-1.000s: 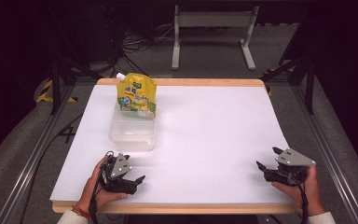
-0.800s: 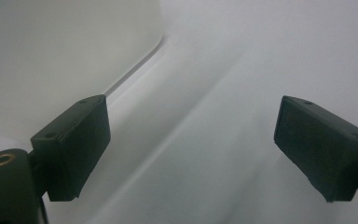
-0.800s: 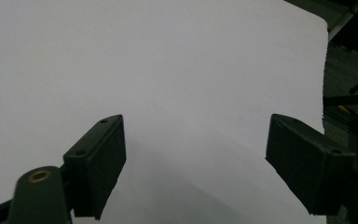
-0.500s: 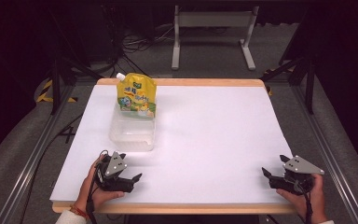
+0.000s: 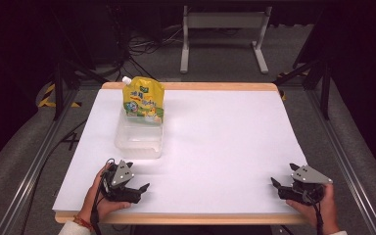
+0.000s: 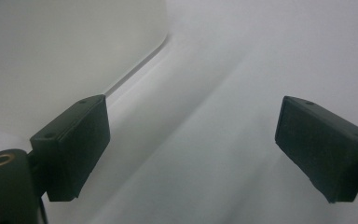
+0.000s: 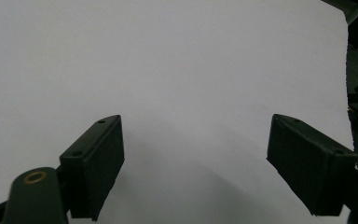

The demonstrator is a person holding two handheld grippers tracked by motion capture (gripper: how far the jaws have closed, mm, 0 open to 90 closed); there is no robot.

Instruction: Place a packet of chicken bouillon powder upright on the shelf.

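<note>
Nearest the person's edge of the bench (image 5: 215,147), the left gripper (image 5: 138,187) rests low on the white surface in the person's left hand (image 5: 100,196), its jaws standing wide apart with nothing between them; in the left gripper view the same gripper (image 6: 191,149) looks past its two black jaws at bare white sheet, with the pale wall of the clear container (image 6: 65,51) rising close ahead on the left; at the opposite near corner the right gripper (image 5: 275,185) sits in the person's right hand (image 5: 323,205), jaws likewise spread and holding nothing; the right gripper view shows that gripper (image 7: 193,163) over plain white surface; farther in, just beyond the left gripper, the clear container (image 5: 139,139) stands on the bench; behind it, touching its far side, a yellow spouted pouch (image 5: 143,100) stands upright near the far left edge; beyond the bench, a grey metal stand (image 5: 223,34) is on the dark floor.
</note>
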